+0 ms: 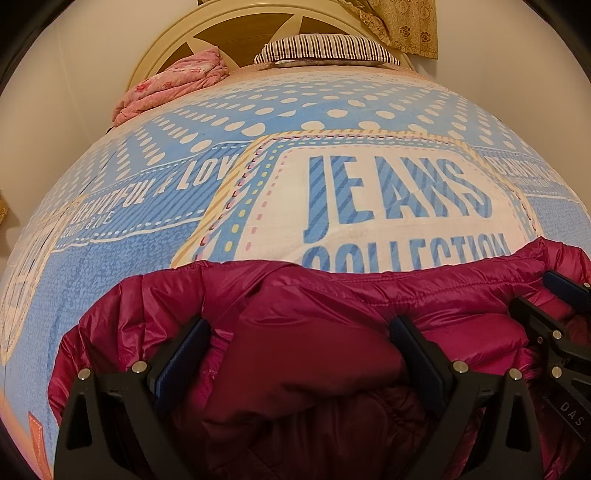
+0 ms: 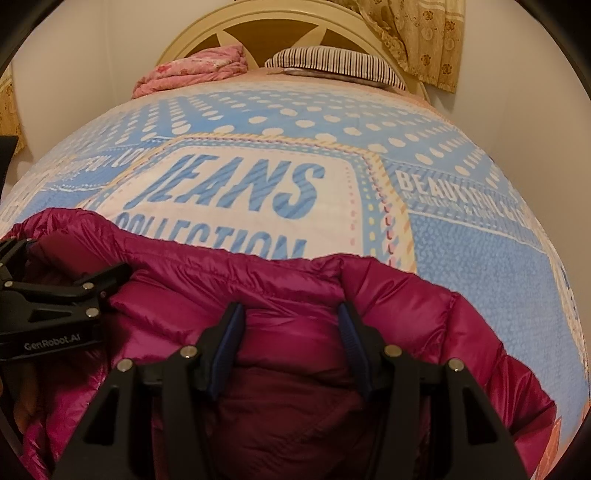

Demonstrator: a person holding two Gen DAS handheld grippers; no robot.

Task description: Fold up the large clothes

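A magenta puffer jacket (image 1: 332,295) lies bunched at the near edge of the bed; it also shows in the right wrist view (image 2: 399,295). My left gripper (image 1: 299,332) is open, its jaws wide apart with a fold of the jacket bulging between them. My right gripper (image 2: 291,317) is open too, jaws apart around a bulge of the jacket. The right gripper shows at the right edge of the left wrist view (image 1: 561,314), and the left gripper shows at the left of the right wrist view (image 2: 55,291).
The bed carries a blue and white "JEANS COLLECTION" blanket (image 1: 258,155). At the far end lie a pink folded quilt (image 1: 173,81) and a striped pillow (image 1: 325,50) against a cream headboard (image 1: 166,40). A floral curtain (image 1: 402,26) hangs at the far right.
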